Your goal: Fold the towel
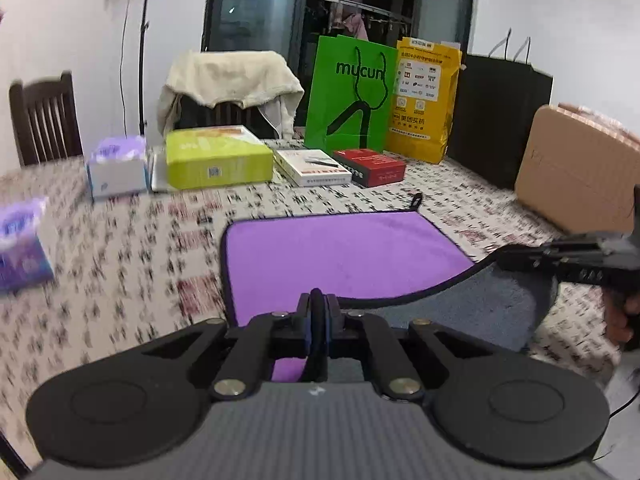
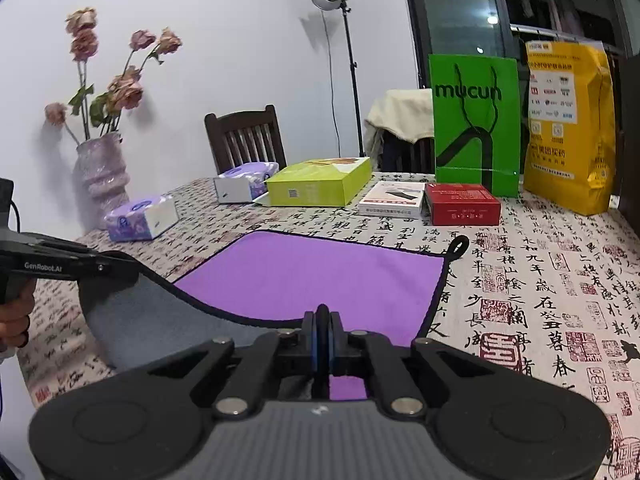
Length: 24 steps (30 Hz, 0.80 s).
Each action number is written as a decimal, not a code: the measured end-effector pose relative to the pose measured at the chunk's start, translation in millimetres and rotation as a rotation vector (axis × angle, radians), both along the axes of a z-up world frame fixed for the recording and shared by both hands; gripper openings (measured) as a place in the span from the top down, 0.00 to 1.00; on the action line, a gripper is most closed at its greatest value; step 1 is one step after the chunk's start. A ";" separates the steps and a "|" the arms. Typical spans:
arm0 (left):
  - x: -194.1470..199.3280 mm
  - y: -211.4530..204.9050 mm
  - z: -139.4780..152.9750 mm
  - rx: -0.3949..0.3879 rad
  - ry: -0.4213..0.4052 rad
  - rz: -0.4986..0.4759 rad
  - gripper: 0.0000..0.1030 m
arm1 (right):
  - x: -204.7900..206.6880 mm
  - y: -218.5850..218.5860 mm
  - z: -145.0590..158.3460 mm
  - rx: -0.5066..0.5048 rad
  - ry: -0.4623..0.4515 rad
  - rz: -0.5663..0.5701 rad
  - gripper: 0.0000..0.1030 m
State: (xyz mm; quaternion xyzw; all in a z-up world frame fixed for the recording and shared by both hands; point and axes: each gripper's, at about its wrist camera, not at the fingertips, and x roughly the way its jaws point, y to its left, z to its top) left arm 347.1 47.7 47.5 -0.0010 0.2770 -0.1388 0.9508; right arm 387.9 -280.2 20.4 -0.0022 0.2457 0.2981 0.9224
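A purple towel (image 1: 340, 256) with a black hem and grey underside lies on the patterned tablecloth; it also shows in the right wrist view (image 2: 320, 276). My left gripper (image 1: 318, 300) is shut on the towel's near edge and lifts it. My right gripper (image 2: 322, 314) is shut on the near edge at the other corner. Each gripper shows in the other's view: the right one (image 1: 516, 258) holds a raised corner showing the grey underside (image 1: 480, 304), the left one (image 2: 108, 266) likewise. The towel's hanging loop (image 2: 460, 246) lies at the far corner.
Behind the towel stand tissue packs (image 2: 140, 218), a lime box (image 2: 316, 188), a white box (image 2: 392, 199), a red box (image 2: 462, 204), a green bag (image 2: 476, 120) and a yellow bag (image 2: 568, 128). A cardboard box (image 1: 576, 168) is at the right, a vase (image 2: 102, 176) at the left.
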 end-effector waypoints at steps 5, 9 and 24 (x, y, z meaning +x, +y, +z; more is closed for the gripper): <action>22.2 -0.8 7.4 0.024 -0.016 -0.017 0.93 | 18.0 -1.1 6.0 0.029 0.028 -0.016 0.95; 42.9 2.5 8.5 0.008 -0.019 -0.010 0.93 | 32.1 -2.2 9.9 0.053 0.035 -0.040 0.95; 117.6 8.4 7.1 0.017 0.010 -0.016 0.93 | 90.4 -8.6 15.6 0.083 0.066 -0.077 0.95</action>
